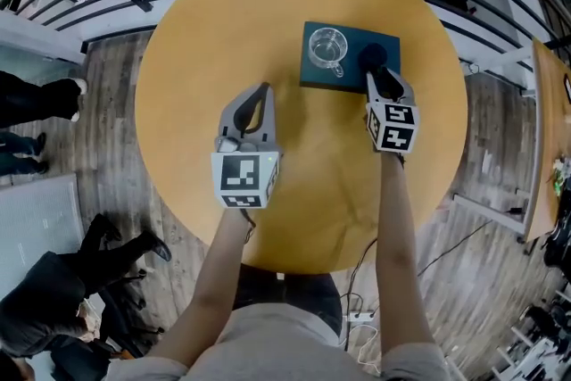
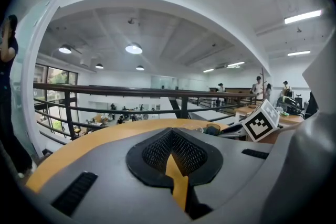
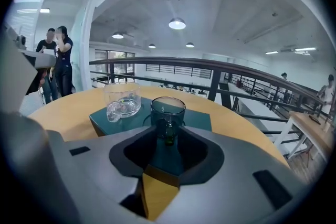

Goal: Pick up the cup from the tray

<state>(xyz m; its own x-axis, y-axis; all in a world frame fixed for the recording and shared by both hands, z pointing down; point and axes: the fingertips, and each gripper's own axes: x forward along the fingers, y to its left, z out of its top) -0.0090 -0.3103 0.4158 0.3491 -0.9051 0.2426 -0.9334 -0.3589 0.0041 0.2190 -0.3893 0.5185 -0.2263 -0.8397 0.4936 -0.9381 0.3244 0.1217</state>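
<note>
- Two cups stand upright on the tray (image 1: 355, 37): a clear cup (image 1: 327, 49) on its left half and a dark cup (image 3: 168, 110) on its right half. Both handles face the tray's near edge.
- Task progress: the lift has not begun. The dark cup rests on the tray, and nothing is raised or tilted. Judging by position, the approach is done. What is left is closing on the cup and raising it clear of the tray.
- Right gripper (image 1: 382, 78): over the tray's near right corner, pointing down at the dark cup. Its jaws are spread wide and grasp nothing. The cup's handle sits at the mouth of the gap, with the body just beyond the tips (no pad appears to press on the glass).
- Left gripper (image 1: 258, 94): off the tray, over bare table (image 1: 196, 40) to the tray's near left, well apart from both cups. Its jaws are brought together, pads meeting, with nothing between them.
- Likely target: the dark cup, since the open jaws are centred on it. The clear cup stands left of that line on the tray, near enough that a wide swing could graze it.
</note>
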